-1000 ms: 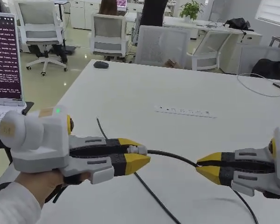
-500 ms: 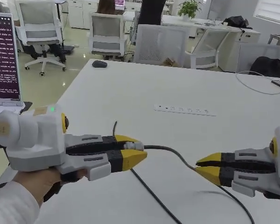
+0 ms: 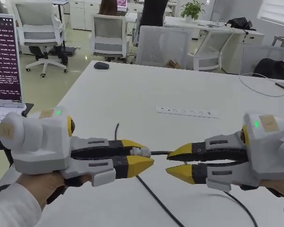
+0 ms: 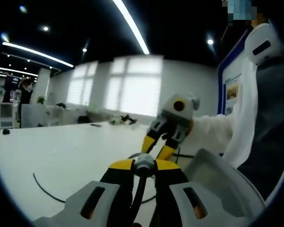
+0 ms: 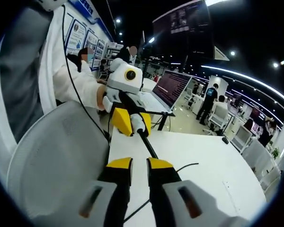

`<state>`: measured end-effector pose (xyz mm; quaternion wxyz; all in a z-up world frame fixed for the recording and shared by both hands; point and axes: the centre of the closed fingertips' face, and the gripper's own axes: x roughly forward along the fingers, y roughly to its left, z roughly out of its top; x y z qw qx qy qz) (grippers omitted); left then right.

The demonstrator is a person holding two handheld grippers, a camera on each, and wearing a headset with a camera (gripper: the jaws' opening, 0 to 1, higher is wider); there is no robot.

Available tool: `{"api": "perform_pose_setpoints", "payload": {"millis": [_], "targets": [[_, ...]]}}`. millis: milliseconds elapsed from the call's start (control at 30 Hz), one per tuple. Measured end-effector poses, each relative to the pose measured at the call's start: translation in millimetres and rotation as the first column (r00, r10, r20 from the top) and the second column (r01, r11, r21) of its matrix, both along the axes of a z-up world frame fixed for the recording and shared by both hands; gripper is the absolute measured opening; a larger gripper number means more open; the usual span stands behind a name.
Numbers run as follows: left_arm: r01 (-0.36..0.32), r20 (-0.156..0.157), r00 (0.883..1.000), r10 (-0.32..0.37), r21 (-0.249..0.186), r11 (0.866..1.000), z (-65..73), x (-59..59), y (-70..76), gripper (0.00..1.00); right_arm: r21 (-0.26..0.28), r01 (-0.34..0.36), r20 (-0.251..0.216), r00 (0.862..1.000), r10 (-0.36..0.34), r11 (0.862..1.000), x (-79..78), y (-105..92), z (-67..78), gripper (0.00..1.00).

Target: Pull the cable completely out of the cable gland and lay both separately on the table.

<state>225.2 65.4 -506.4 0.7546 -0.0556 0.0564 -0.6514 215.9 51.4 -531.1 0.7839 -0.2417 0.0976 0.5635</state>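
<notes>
A grey cable gland [image 3: 142, 152] sits between the yellow tips of my left gripper [image 3: 146, 155], which is shut on it just above the white table [image 3: 203, 90]. A black cable [image 3: 159, 153] leaves the gland to the right and passes between the jaws of my right gripper [image 3: 169, 163], which stands open a short way from the gland. More of the cable trails over the table below. In the left gripper view the gland [image 4: 145, 162] shows at the tips, with the right gripper [image 4: 156, 150] facing it. In the right gripper view the cable [image 5: 147, 144] runs from the gland [image 5: 138, 123] to the open right gripper [image 5: 139, 164].
A laptop [image 3: 4, 56] stands at the table's left edge. A white power strip [image 3: 187, 112] lies mid-table, a dark mouse [image 3: 102, 65] at the far edge, a thin wire loop [image 3: 260, 90] far right. Office chairs [image 3: 161, 47] stand behind the table.
My right gripper has let go of the cable, moved left close to the gland and opened, its jaws now either side of the cable. The left gripper has barely moved.
</notes>
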Motion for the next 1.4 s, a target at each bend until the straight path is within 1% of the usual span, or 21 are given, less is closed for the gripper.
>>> {"api": "perform_pose_setpoints", "payload": {"millis": [67,100,167,233,300,333,400,433,467,500,567,633,700,767,800,867,967,1067,1200,1267,1400], "targets": [[-0.005,0.004,1.0,0.005,0.001,1.0,0.1,0.8,0.6,0.17,-0.016,-0.006,0.012,1.0,0.006,1.0,-0.2,2.4,-1.1,0.12],[-0.009,0.001,1.0,0.009,0.0,1.0,-0.1,2.1,1.8,0.17,-0.026,-0.007,0.021,1.0,0.007,1.0,-0.4,2.8,-1.3,0.12],[-0.019,-0.006,1.0,0.019,-0.002,1.0,-0.1,4.3,3.5,0.17,-0.027,-0.004,0.032,0.999,0.005,1.0,0.0,1.7,0.1,0.13],[-0.027,-0.011,1.0,0.027,0.001,1.0,-0.9,5.7,4.5,0.17,-0.012,0.011,0.047,0.999,-0.011,1.0,2.3,-1.2,5.6,0.12],[-0.028,-0.015,0.999,0.028,0.002,1.0,-1.3,6.1,4.9,0.17,0.001,0.053,0.067,0.996,-0.053,0.999,9.5,-7.0,12.0,0.09],[-0.026,-0.017,1.0,0.026,0.002,1.0,-1.2,5.7,4.4,0.17,0.028,0.079,0.081,0.993,-0.081,0.996,14.5,-10.4,18.1,0.11],[-0.011,-0.017,1.0,0.011,-0.002,1.0,-0.5,3.3,2.8,0.17,0.04,0.054,0.07,0.996,-0.057,0.998,11.5,-9.6,20.7,0.18],[0.003,-0.015,1.0,-0.003,-0.001,1.0,-0.5,0.4,0.7,0.17,0.035,0.046,0.072,0.996,-0.049,0.998,10.9,-8.3,20.4,0.2],[0.011,-0.014,1.0,-0.011,0.001,1.0,-0.8,-1.3,-0.7,0.17,0.01,0.029,0.085,0.996,-0.029,1.0,8.6,-5.7,18.3,0.2],[0.022,-0.012,1.0,-0.022,0.007,1.0,-1.8,-3.7,-2.7,0.17,-0.001,0.018,0.085,0.996,-0.018,1.0,7.1,-2.9,16.7,0.19],[0.043,-0.01,0.999,-0.043,0.014,0.999,-3.0,-8.6,-4.5,0.17,-0.006,0.0,0.078,0.997,0.0,1.0,4.5,3.8,13.2,0.18],[0.052,-0.01,0.999,-0.052,0.015,0.999,-3.3,-10.5,-5.2,0.17,-0.017,-0.023,0.073,0.997,0.024,1.0,1.2,10.5,8.7,0.18],[0.066,-0.008,0.998,-0.066,0.018,0.998,-3.7,-13.3,-6.4,0.17,-0.045,-0.043,0.078,0.996,0.046,0.998,-0.9,15.2,3.4,0.14],[0.073,-0.006,0.997,-0.073,0.025,0.997,-4.8,-14.6,-7.0,0.17,-0.064,-0.043,0.09,0.995,0.049,0.997,0.7,16.6,0.6,0.08],[0.065,-0.002,0.998,-0.065,0.034,0.997,-6.7,-12.8,-6.5,0.17,-0.073,-0.04,0.091,0.995,0.047,0.997,1.9,16.1,-0.7,0.09],[0.066,-0.01,0.998,-0.066,0.034,0.997,-7.2,-12.2,-6.1,0.17,-0.066,-0.039,0.082,0.996,0.045,0.997,2.3,15.5,-0.8,0.08],[0.062,-0.017,0.998,-0.061,0.023,0.998,-6.2,-10.2,-5.4,0.17,-0.056,-0.043,0.088,0.995,0.048,0.998,2.2,14.8,1.2,0.07],[0.061,-0.019,0.998,-0.061,0.023,0.998,-6.3,-9.9,-5.4,0.17,-0.051,-0.043,0.089,0.995,0.047,0.998,2.0,13.4,0.6,0.07],[0.054,-0.015,0.998,-0.054,0.031,0.998,-7.7,-8.5,-4.7,0.17,-0.047,-0.029,0.078,0.996,0.032,0.998,2.4,6.2,-4.1,0.06],[0.053,-0.014,0.999,-0.052,0.031,0.998,-7.6,-8.0,-4.3,0.17,-0.034,-0.019,0.07,0.997,0.021,0.999,2.8,2.1,-4.1,0.06],[0.047,-0.018,0.999,-0.046,0.028,0.999,-7.6,-6.3,-3.5,0.17,-0.03,0.003,0.063,0.998,-0.002,1.0,4.7,-6.4,-5.5,0.06]]}}
